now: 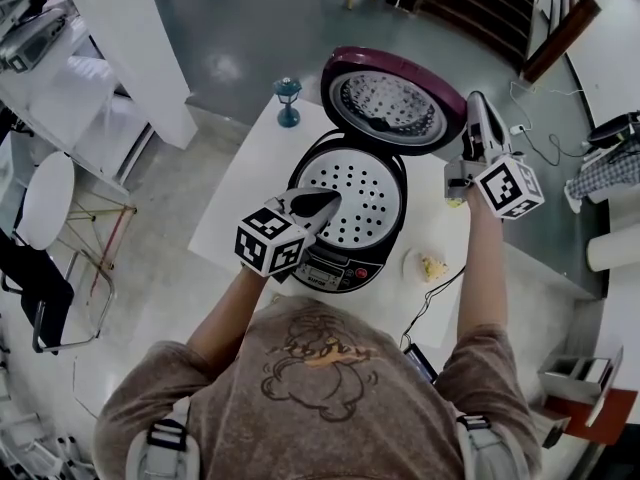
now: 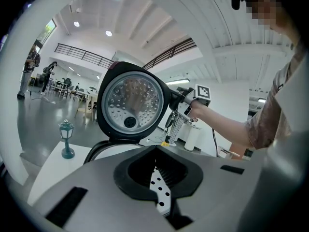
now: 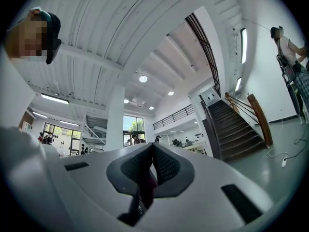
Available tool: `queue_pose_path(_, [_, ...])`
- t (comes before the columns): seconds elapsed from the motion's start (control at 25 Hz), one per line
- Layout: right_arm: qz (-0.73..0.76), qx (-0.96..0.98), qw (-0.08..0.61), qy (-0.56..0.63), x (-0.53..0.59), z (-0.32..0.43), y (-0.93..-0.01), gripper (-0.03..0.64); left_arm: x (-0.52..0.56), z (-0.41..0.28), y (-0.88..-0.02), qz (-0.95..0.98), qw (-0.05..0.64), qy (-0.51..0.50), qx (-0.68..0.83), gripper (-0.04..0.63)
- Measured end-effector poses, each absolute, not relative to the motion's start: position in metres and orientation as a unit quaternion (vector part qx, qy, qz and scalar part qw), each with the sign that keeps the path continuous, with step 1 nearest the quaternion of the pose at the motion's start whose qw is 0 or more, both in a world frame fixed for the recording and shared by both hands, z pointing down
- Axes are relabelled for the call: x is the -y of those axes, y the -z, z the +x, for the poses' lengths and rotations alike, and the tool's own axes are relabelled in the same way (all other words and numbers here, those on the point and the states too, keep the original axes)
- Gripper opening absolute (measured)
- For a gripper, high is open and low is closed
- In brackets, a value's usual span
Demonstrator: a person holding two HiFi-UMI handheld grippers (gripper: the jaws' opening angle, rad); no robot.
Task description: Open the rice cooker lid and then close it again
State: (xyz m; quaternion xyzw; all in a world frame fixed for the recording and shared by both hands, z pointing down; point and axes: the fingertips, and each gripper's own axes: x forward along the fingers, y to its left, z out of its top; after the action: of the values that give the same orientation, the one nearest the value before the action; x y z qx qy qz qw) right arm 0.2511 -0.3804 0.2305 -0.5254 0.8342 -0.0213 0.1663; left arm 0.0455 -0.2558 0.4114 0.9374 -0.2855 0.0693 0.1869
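Starting closest in, low in the head view, the person's brown T-shirt (image 1: 325, 368) carries a cartoon print with no words I can read. Just above it, the left gripper (image 1: 328, 201) hangs over the open rice cooker (image 1: 383, 251), which sits at frame centre on the white table (image 1: 245, 178). Its jaws are together and holding nothing, and its own view shows only a sliver of dotted tray through the slit between the pads. The control panel (image 1: 325, 268) faces the person with a red button and a small display, but the print is too small to read. Inside the pot sits a pale perforated tray (image 1: 365, 193). Right of the cooker, a small plate (image 1: 412, 263) holds a yellow scrap. Further up, the maroon lid (image 1: 400, 61) stands raised, its dimpled inner plate turned toward the person. The left gripper view catches that plate face-on, with a dark round vent low on it. At the lid's right edge is the right gripper (image 1: 478, 103), jaws closed tight with nothing clamped, though I can't tell whether it touches the rim. Its own view misses the cooker almost entirely and gives ceiling lights and a staircase (image 3: 239, 134) at right. A teal lantern ornament (image 1: 288, 100) stands at the table's far edge, upper centre. Only the head view shows the plate and the panel.
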Motion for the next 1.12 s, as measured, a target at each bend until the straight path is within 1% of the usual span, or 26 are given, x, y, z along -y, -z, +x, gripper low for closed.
queue_pose_path(0.52, [-0.53,-0.834,0.152,0.012,0.389,0.254,-0.229,0.005,0.256,0.047,-0.413,0.937,0.187,-0.076,0.284,0.021])
queue_pose_path(0.92, [-0.545,-0.824,0.152,0.012,0.37,0.276,-0.239,0.003,0.25,0.051,-0.417,0.939,0.188,-0.083,0.277,0.02])
queue_pose_path(1.04, [-0.533,-0.834,0.146,0.01,0.362,0.275,-0.241,0.029,0.248,0.054,-0.417,0.94,0.189,-0.083,0.273,0.021])
queue_pose_path(1.12, [-0.523,-0.84,0.143,0.011,0.357,0.274,-0.244,0.064,0.248,0.055,-0.417,0.94,0.189,-0.083,0.272,0.021])
